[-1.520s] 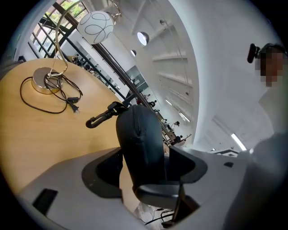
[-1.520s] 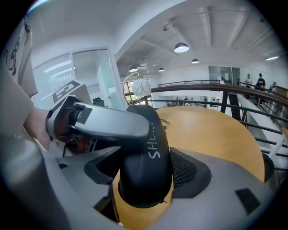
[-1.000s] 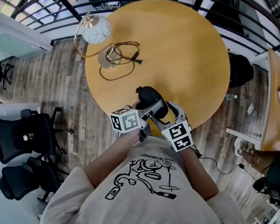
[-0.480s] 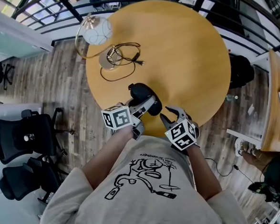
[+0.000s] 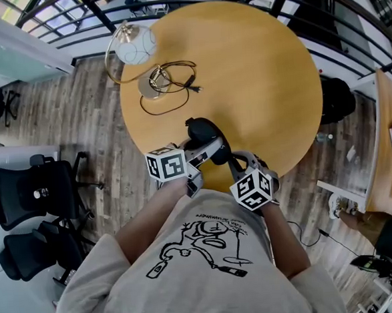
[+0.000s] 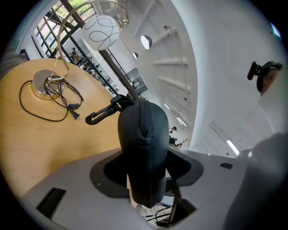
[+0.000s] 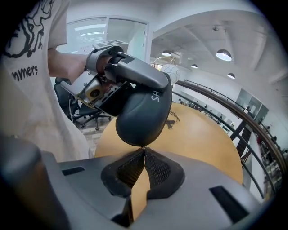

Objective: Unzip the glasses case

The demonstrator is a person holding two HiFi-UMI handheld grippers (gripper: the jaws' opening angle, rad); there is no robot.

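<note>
- The left gripper point(image 6: 144, 168) is clamping a black glasses case point(image 6: 143, 134) across its middle, over the near edge of a round wooden table point(image 5: 257, 68).
- The right gripper point(image 7: 144, 155) is pressing its jaws together at the case's lower tip; anything pinched there is too small to tell.
- A carabiner clip point(image 6: 96, 116) is sticking out from the case's far end.
</note>
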